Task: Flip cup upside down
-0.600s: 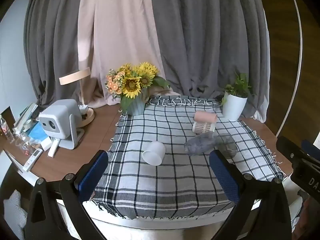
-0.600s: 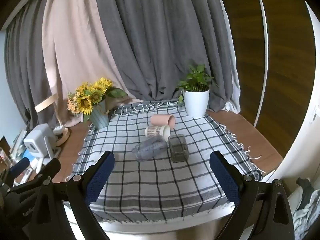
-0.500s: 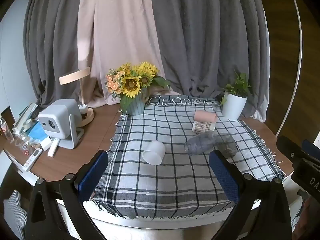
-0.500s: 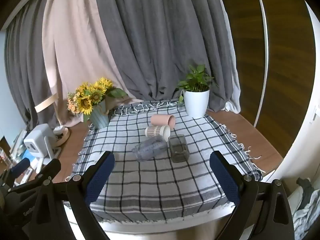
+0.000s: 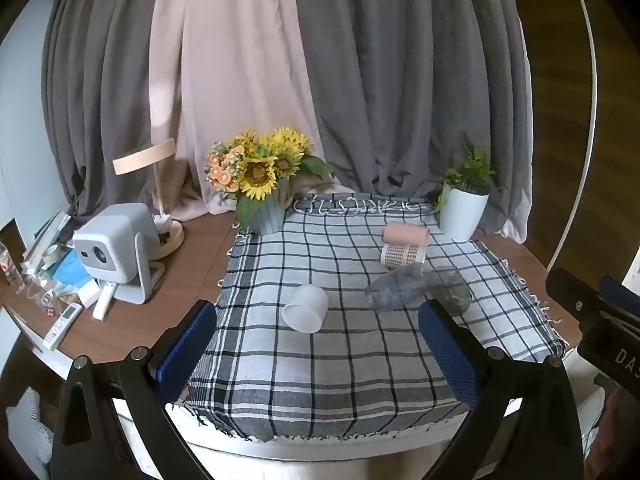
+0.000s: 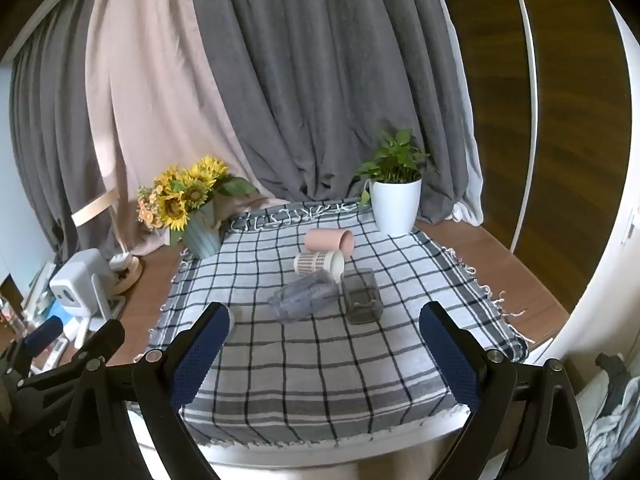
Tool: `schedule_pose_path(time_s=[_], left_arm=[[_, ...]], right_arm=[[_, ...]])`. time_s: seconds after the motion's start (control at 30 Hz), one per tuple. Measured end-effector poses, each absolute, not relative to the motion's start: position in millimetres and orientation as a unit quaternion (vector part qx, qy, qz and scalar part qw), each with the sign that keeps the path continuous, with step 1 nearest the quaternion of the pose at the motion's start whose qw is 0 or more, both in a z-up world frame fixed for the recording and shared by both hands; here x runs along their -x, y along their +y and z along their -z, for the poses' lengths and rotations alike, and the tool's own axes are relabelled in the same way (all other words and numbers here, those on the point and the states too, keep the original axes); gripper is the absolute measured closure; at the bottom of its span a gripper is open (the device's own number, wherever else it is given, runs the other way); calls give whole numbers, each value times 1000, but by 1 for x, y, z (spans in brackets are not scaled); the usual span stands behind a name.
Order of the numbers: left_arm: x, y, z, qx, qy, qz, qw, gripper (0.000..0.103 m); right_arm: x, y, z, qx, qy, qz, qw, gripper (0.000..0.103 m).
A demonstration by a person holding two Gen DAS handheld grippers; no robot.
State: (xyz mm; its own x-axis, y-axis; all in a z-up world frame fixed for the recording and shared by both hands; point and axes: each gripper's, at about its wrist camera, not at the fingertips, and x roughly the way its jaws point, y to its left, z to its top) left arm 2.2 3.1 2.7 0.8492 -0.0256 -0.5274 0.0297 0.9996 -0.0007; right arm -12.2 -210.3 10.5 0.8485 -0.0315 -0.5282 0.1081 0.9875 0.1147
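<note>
Several cups lie on their sides on a checked cloth (image 5: pixel 352 364): a white cup (image 5: pixel 306 308), a clear bluish cup (image 5: pixel 396 287), a grey square cup (image 5: pixel 450 290), a patterned cup (image 5: pixel 402 255) and a pink cup (image 5: pixel 405 234). My left gripper (image 5: pixel 318 354) is open and empty, above the cloth's near edge, short of the white cup. My right gripper (image 6: pixel 324 356) is open and empty, near the front edge. In the right wrist view the bluish cup (image 6: pixel 306 296), grey cup (image 6: pixel 361 295), patterned cup (image 6: pixel 319 262) and pink cup (image 6: pixel 329 240) show; the white cup is mostly hidden behind the left finger.
A sunflower vase (image 5: pixel 262 184) stands at the cloth's back left, a white potted plant (image 5: pixel 464 208) at the back right. A projector (image 5: pixel 114 250), lamp (image 5: pixel 154 184) and small clutter sit on the wooden table at left. Curtains hang behind.
</note>
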Motion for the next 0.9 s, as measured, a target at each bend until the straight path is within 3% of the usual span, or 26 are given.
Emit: schedule_pose_path(time_s=[0.9], left_arm=[[-1,3,-1,2,274,15,962,0]], right_arm=[[10,-201,-12,-71,273,36,959,7]])
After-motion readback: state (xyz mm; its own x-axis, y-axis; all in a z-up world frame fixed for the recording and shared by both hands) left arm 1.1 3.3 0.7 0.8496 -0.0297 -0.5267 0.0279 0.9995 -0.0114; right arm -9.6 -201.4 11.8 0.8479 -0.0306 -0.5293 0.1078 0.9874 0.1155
